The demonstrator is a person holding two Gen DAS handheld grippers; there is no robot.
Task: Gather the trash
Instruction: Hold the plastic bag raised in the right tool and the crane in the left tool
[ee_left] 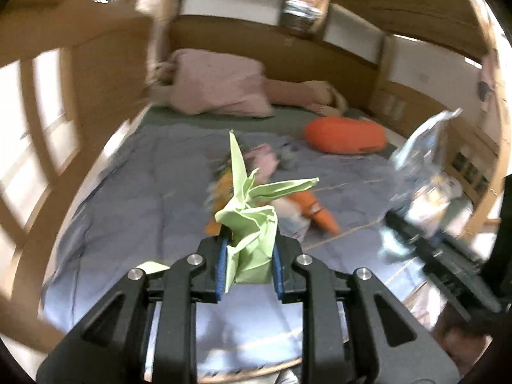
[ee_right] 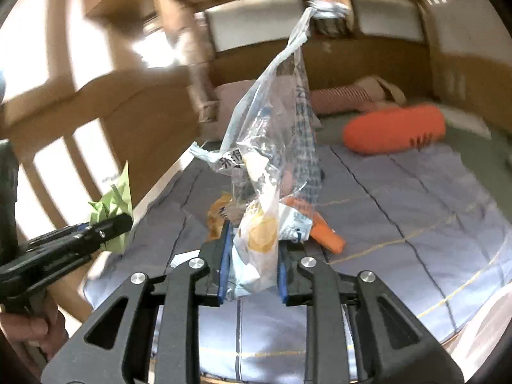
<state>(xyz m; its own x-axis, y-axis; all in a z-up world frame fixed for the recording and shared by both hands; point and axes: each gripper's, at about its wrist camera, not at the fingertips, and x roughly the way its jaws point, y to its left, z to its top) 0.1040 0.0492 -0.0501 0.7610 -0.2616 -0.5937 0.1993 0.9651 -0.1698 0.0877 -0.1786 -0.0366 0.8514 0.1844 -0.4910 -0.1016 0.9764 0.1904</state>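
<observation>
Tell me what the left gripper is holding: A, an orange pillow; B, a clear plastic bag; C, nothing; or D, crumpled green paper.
D: the left gripper is shut on the crumpled green paper, while the clear plastic bag sits in the right gripper.

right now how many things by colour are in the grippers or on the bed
green: 1, folded paper in the left gripper
clear: 1, plastic wrapper in the right gripper
orange: 1, cushion on the bed
pink: 1, pillow
total: 4

Daylight from left windows [ee_left: 48,102] (glaring), motion blur, fisheye-warped edges.
</observation>
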